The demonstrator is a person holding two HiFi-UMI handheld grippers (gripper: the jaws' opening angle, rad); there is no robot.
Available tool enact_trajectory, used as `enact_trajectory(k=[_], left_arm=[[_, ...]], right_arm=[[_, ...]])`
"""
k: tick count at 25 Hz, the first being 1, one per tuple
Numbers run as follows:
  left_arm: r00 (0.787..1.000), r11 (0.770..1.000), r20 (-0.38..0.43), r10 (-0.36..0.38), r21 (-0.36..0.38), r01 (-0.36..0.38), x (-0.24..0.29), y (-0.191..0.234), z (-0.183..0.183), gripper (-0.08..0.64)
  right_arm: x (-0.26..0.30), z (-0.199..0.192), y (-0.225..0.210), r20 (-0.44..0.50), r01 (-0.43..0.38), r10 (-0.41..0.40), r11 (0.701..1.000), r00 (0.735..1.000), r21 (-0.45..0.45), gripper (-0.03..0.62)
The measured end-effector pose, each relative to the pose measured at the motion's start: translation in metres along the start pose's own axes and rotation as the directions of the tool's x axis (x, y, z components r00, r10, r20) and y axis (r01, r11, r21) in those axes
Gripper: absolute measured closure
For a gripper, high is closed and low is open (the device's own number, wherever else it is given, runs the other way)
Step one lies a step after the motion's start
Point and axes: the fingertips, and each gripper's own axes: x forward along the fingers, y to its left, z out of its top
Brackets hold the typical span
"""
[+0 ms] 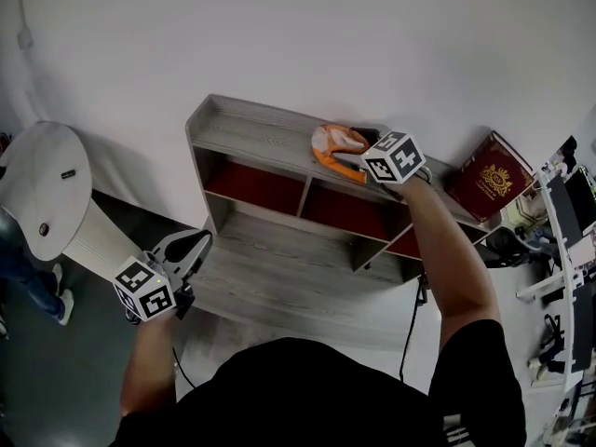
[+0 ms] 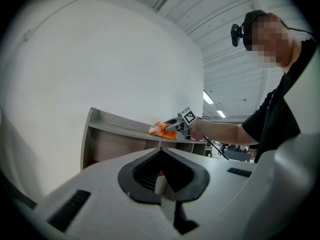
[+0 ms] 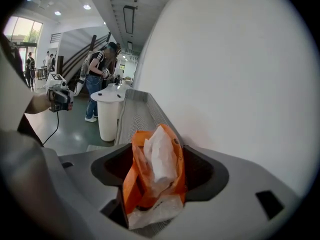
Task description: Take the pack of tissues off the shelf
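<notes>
The tissue pack is orange with white tissue showing and lies on top of the grey shelf, right of its middle. My right gripper reaches onto the shelf top. Its jaws stand wide on either side of the pack, which fills most of the gap in the right gripper view. I see no pad pressing into it. My left gripper hangs low at the left, well in front of the shelf, with its jaws together on nothing. The left gripper view shows the pack far off.
A dark red book leans at the shelf's right end. A white round stand is on the left of the shelf. The shelf's compartments have red backs. Desks with equipment crowd the right edge. A person stands far off.
</notes>
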Motion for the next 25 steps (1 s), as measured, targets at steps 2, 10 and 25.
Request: enact_trajectory(k=[2,10,25], left_arm=[[1.0,1.0,-0.002,0.0,-0.005,0.0,0.0,0.0,-0.001,0.543],[1.0,1.0,-0.013,-0.017,-0.009,0.017,0.002,-0.002,-0.003,0.543],[0.999,0.999,-0.01,-0.046,0.009,0.046,-0.006,-0.009,0.004,0.543]], right_arm=[[-0.001,0.0,0.0,0.001,0.007,-0.007,1.0,1.0,0.0,0.313],[-0.009,0.001,0.001,0.015,0.059,-0.059,0.998,0.998,0.0,0.506],[-0.027,-0.001,0.011,0.014,0.088,-0.089,0.996,0.996,0.033,0.56]])
